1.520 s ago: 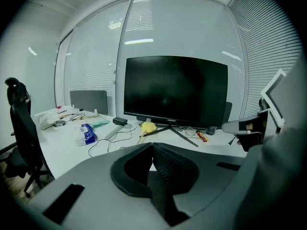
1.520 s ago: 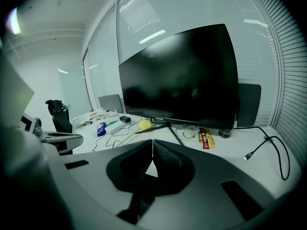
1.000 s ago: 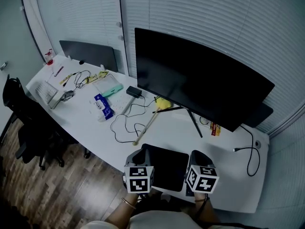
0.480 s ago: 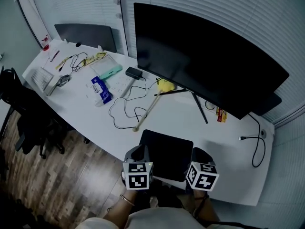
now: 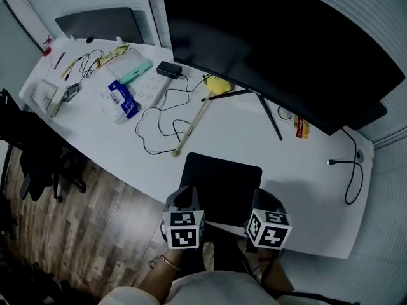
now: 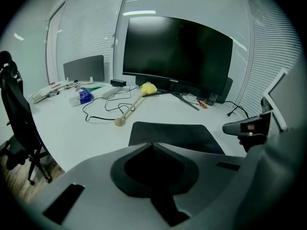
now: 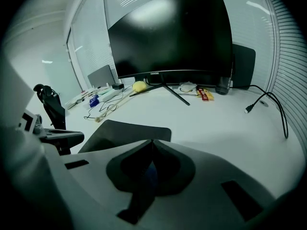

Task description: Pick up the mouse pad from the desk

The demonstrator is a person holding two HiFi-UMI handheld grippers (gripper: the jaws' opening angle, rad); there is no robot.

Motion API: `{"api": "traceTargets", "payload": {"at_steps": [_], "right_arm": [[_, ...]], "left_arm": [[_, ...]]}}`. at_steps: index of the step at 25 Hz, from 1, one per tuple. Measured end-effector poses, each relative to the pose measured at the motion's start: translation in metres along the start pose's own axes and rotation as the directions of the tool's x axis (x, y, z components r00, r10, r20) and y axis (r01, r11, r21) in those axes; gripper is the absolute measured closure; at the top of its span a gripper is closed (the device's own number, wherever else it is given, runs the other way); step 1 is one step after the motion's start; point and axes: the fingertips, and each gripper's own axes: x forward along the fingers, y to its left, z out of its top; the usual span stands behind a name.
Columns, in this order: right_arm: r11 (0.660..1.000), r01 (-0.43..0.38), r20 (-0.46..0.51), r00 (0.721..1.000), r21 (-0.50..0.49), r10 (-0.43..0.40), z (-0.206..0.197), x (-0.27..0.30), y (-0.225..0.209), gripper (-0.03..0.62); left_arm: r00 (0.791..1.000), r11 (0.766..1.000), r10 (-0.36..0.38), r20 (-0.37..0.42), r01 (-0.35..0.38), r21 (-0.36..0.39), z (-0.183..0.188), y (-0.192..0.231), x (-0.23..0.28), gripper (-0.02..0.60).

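Since a second ago both claws have sunk toward the near edge of the desk point(image 5: 305, 196); the left claw point(image 5: 186, 199) and right claw point(image 5: 267, 201), each closed on nothing, flank the mouse pad point(image 5: 222, 180), which lies flat and ungripped.

The left gripper point(image 5: 186, 196) and the right gripper point(image 5: 264, 199) look alike: each has a smooth grey moulded shell with a white cube point(image 5: 184, 229) on its back, whose faces carry black square markers. Seen from its own camera, each shell has a dark spade-shaped recess point(image 6: 154, 171) in the middle that narrows to a fine seam in front. Dark rectangular slots point(image 6: 63, 203) flank it, and the right gripper's recess shows a bluish tint. The person wears a pale top point(image 5: 210, 294) and a thin bracelet point(image 5: 161, 264) on the left wrist.
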Motion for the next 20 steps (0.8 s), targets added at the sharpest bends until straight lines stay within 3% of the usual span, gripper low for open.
{"api": "traceTargets", "payload": {"at_steps": [12,17,19,20], "right_arm": [[0.998,0.000,-0.027,1.000,0.055,0.001,-0.010,0.004,-0.004,0.559],[0.997,-0.036,-0.027,0.999,0.067,0.037,-0.011,0.006,0.004,0.554],[0.997,-0.040,-0.028,0.999,0.067,0.042,-0.011,0.007,0.005,0.542],[0.997,-0.040,-0.030,0.999,0.066,0.042,-0.012,0.008,0.006,0.494]], "left_arm": [[1.000,1.000,-0.023,-0.013,0.023,-0.008,-0.001,0.000,0.004,0.561],[1.000,1.000,-0.024,-0.016,0.024,0.002,-0.001,0.001,0.005,0.558],[0.999,0.999,-0.032,-0.022,0.032,-0.002,-0.002,0.001,0.006,0.533],[0.999,0.999,-0.037,-0.027,0.037,-0.004,-0.003,0.001,0.006,0.505]]}}
